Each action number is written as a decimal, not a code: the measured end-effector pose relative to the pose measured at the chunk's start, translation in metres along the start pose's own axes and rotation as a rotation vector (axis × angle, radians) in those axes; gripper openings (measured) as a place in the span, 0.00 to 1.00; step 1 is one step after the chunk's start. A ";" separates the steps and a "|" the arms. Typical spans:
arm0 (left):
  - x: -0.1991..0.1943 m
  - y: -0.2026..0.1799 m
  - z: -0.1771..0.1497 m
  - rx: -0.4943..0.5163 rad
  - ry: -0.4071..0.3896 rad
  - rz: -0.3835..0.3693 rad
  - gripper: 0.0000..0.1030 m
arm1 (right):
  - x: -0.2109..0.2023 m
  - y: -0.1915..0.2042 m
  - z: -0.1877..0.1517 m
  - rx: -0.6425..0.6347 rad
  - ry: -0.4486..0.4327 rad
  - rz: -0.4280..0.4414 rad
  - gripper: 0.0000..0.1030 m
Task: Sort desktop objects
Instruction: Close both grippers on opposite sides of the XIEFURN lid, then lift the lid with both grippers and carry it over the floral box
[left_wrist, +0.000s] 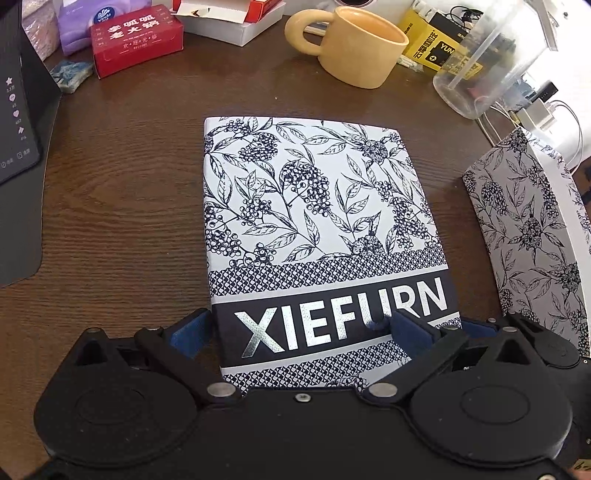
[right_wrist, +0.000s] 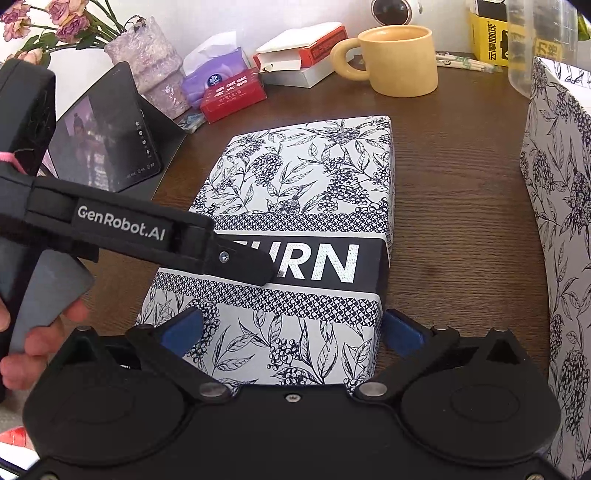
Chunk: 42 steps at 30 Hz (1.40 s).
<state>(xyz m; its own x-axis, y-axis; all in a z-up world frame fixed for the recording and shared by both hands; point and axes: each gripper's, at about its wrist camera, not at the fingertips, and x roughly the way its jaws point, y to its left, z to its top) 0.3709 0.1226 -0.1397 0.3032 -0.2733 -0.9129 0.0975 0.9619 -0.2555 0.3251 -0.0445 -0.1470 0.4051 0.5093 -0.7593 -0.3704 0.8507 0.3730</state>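
Note:
A white box with a dark blue berry-and-leaf print and the word XIEFURN (left_wrist: 314, 206) (right_wrist: 306, 184) lies flat on the brown wooden desk (left_wrist: 122, 206). My left gripper (left_wrist: 295, 325) is open at the box's near end. Its left pad is beside the box's left edge and its right pad rests on the lettered band. In the right wrist view, its black finger (right_wrist: 251, 266) reaches in from the left onto the box top. My right gripper (right_wrist: 291, 328) is open across the box's other end, with the box between its blue pads. A second piece with the same print (left_wrist: 528, 229) (right_wrist: 561, 221) stands to the right.
Behind the box stand a yellow mug (left_wrist: 354, 44) (right_wrist: 399, 59), a red carton (left_wrist: 136, 40), a purple tissue pack (right_wrist: 218, 70), a clear plastic jug (left_wrist: 487, 59) and a yellow package (left_wrist: 432, 44). A dark propped tablet (right_wrist: 107, 144) is at the left. A hand (right_wrist: 22, 350) holds the left gripper.

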 end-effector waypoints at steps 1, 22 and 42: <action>-0.001 0.000 0.000 -0.001 -0.001 0.000 1.00 | -0.001 0.001 0.000 -0.001 -0.001 -0.003 1.00; -0.087 0.001 -0.013 -0.083 -0.063 -0.077 0.99 | -0.075 0.049 0.015 -0.021 -0.071 -0.034 1.00; -0.165 -0.081 -0.070 -0.150 -0.163 -0.054 0.99 | -0.189 0.054 -0.013 -0.113 -0.150 -0.006 1.00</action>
<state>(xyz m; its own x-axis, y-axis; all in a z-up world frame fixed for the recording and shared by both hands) 0.2464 0.0903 0.0095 0.4516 -0.3107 -0.8364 -0.0208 0.9335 -0.3580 0.2176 -0.0961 0.0102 0.5242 0.5253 -0.6703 -0.4558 0.8379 0.3002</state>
